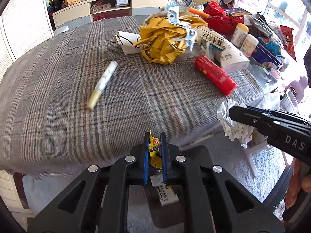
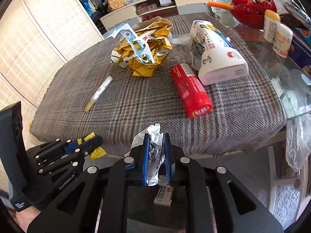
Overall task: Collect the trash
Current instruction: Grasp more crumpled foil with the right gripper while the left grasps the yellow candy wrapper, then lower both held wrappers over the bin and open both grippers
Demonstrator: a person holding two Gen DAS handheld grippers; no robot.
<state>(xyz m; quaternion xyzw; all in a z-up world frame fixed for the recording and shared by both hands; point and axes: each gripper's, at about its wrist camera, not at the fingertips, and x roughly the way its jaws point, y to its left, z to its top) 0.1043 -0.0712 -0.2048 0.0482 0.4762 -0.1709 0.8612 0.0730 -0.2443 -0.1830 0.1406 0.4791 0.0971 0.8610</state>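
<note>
Left claw (image 1: 155, 153) clenched on a yellow wrapper (image 1: 155, 151), held upright off the near bench (image 1: 58, 97) edge. Right claw (image 2: 157, 155) clenched on crumpled white paper (image 2: 155, 151), also upright. On the plaid cloth: red tube (image 2: 191, 90), long axis toward the camera; pen (image 1: 102, 85) lying diagonally; yellow bag (image 1: 167, 38); white box (image 2: 217, 58).

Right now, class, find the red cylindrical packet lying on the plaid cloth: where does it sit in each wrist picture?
Left wrist: red packet, right of centre, beside the white carton.
Right wrist: red packet, just right of centre.
Shared landmark: crumpled yellow bag.
</note>
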